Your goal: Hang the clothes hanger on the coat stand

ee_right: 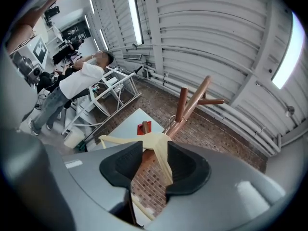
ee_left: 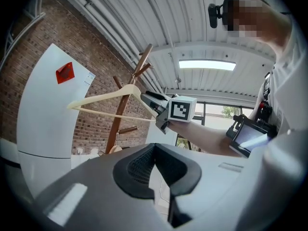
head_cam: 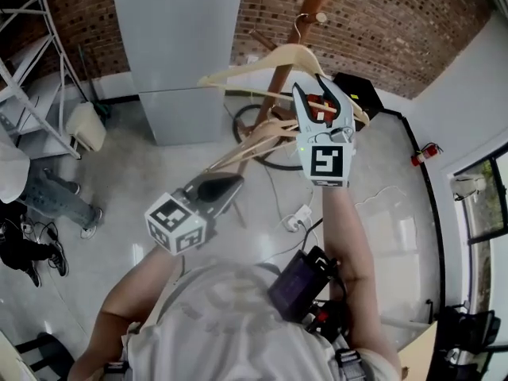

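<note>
Wood hanger [head_cam: 290,51]: pale, up high at the stand [head_cam: 282,78], level with the right tool; its wire hook [head_cam: 300,24] looks looped round an upper peg [head_cam: 319,16].
Hanger arm: the one nearer the person runs between the right tool's jaws.
Right tool [ee_right: 155,158]: raised at arm's length, jaws apart; the arm lies in the gap, close to one pad with open space beside the other, so nothing is clamped.
Left tool [head_cam: 236,182]: lower and nearer the body, jaws together with nothing between them, pointing toward the stand.
Stand: brown wooden pole with slanted pegs, in front of a brick wall [head_cam: 397,22].
Other hangers [head_cam: 266,133]: pale, lower on the stand, seen between the two tools in the head view.
Panel [head_cam: 178,46]: white, upright, left of the stand, a red mark near its top.
Floor [head_cam: 159,181]: grey and glossy, with a white cable [head_cam: 274,201] trailing across it.
</note>
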